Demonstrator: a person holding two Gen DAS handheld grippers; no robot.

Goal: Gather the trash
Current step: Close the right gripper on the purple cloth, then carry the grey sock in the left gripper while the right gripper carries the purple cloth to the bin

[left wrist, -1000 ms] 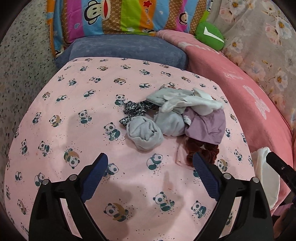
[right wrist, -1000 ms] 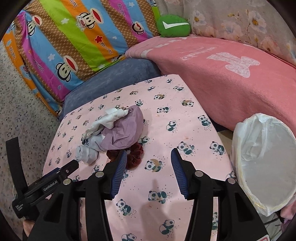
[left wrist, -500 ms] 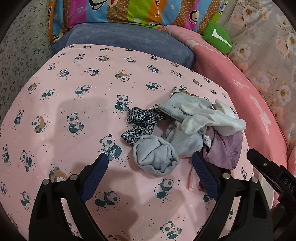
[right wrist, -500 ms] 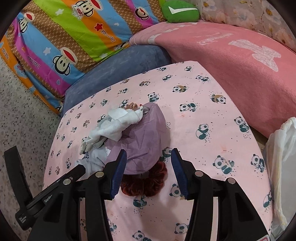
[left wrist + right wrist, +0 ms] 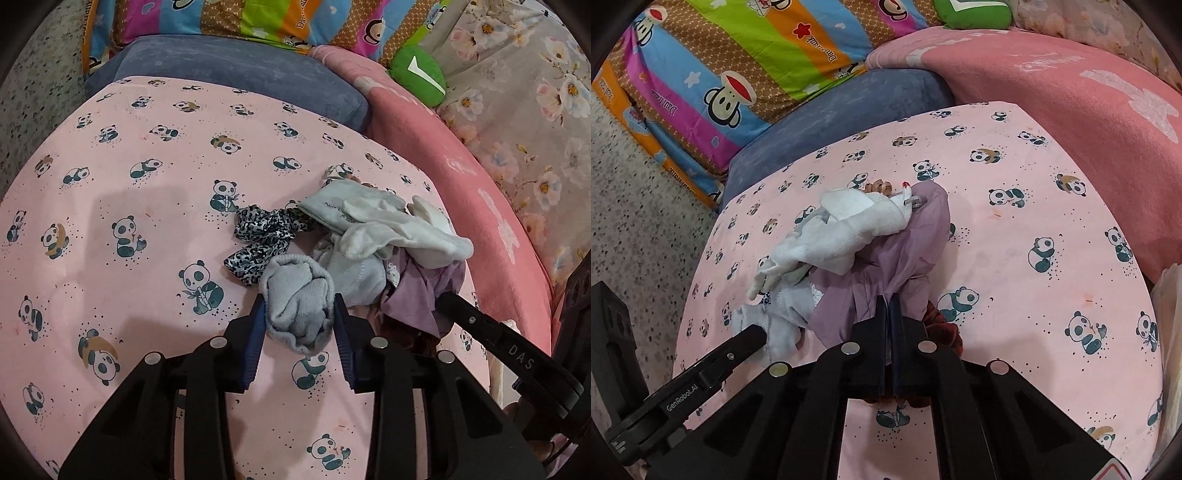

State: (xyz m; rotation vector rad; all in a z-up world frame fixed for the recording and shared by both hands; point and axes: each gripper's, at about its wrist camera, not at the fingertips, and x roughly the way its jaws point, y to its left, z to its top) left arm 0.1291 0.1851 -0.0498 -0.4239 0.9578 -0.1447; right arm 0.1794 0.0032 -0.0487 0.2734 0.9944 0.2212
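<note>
Panda-print sheet; balled grey sock, no long axis

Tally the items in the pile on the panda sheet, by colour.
Grey balled sock: 1
Leopard-print scrunchie: 1
White or pale socks: at least 2
Purple cloth: 1
Dark red scrunchie: 1
Total: at least 6

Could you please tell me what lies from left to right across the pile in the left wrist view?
Leopard-print scrunchie → rolled grey sock pinched in the left gripper → purple cloth → right gripper.
</note>
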